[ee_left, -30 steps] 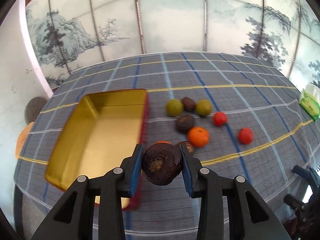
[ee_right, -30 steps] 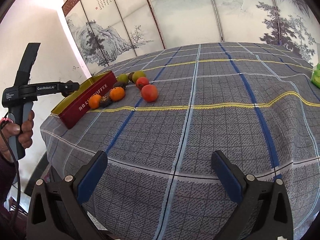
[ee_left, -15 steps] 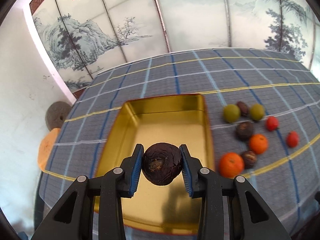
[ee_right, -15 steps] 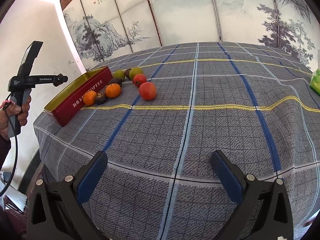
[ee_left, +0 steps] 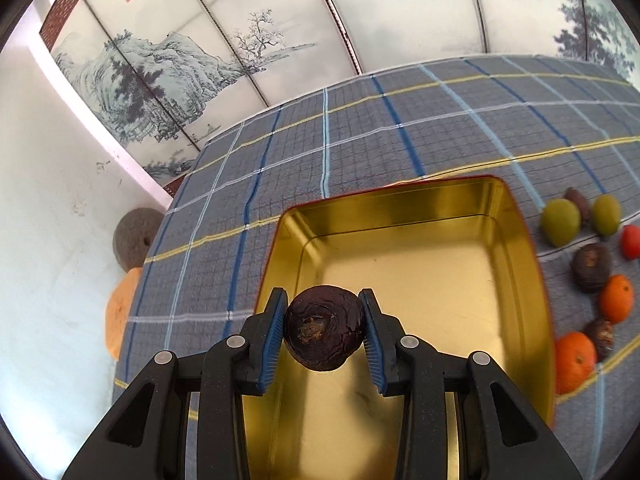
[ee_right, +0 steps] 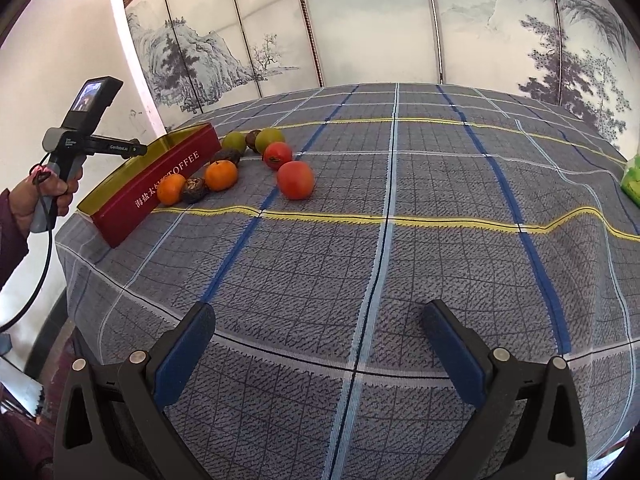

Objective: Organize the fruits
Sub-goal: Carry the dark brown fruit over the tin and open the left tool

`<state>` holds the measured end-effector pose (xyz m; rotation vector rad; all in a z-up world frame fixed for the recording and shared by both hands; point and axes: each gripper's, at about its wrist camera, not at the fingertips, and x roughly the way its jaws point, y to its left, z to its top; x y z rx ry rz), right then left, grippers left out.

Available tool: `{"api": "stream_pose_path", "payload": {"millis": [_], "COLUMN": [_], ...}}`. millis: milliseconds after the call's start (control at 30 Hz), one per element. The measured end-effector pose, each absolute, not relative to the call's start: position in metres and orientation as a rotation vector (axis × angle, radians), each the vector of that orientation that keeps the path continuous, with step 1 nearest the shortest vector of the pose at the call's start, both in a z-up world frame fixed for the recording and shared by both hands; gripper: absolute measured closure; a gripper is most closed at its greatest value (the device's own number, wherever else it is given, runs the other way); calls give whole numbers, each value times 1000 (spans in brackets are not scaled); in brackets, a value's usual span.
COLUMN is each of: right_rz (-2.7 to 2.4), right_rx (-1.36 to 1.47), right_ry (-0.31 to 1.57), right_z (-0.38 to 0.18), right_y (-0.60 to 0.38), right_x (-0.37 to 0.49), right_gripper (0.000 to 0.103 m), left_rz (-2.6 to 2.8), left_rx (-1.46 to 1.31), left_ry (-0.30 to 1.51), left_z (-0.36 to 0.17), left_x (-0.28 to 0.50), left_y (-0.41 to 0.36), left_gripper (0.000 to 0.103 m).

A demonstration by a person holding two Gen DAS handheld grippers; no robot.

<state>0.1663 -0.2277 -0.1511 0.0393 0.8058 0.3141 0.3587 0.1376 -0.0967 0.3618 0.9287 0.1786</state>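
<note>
My left gripper (ee_left: 323, 330) is shut on a dark brown wrinkled fruit (ee_left: 323, 328), held above the near left part of the gold tin (ee_left: 516, 280), whose inside holds nothing. Right of the tin lie two green fruits (ee_left: 560, 222), dark fruits (ee_left: 591, 267), oranges (ee_left: 574, 360) and a red fruit (ee_left: 631, 241). In the right wrist view the tin's red side (ee_right: 160, 188) reads TOFFEE, with the fruits beside it, among them a large red one (ee_right: 295, 180). My right gripper (ee_right: 320, 350) hangs open over bare cloth near the table's front edge.
A plaid cloth (ee_right: 400, 240) covers the table. A person's hand (ee_right: 44, 196) holds the left gripper's handle (ee_right: 80, 140) at the table's left edge. A green packet (ee_right: 632, 180) lies at the far right. Painted screens stand behind. A grey disc (ee_left: 134, 238) and an orange object (ee_left: 120, 320) lie off the table's left side.
The left gripper has carried the dark fruit leftwards from beside the tin to above its inside, and the fruits have slid to the right of its view. The right gripper has stayed put.
</note>
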Motion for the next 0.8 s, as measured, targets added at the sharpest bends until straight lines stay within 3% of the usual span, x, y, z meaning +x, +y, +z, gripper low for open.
{"api": "stream_pose_path", "payload": {"millis": [533,567,633,733,800], "right_rz": [295,294,298,329,350], "right_rx": [-12,-16,-21,-18,-50], "right_ry": [824,830,850,857,833], "right_z": [-152,-152,-151,-142,-131], "right_y": [-220,-219,-218,-220,-219], "right_x": [172,173,176,181,186], "right_gripper": [0,0,0,3,13], "left_rz": [203,208,204,196,186], "left_rx": [425,439,447,408,372], "left_ry": [958,960,959,924,896], "left_z": [-114,-115,-115,-103,-91], "left_x": [410,413,414,408,396], "left_y": [148,147,144,146,147], "left_gripper": [64,63,47,44,43]}}
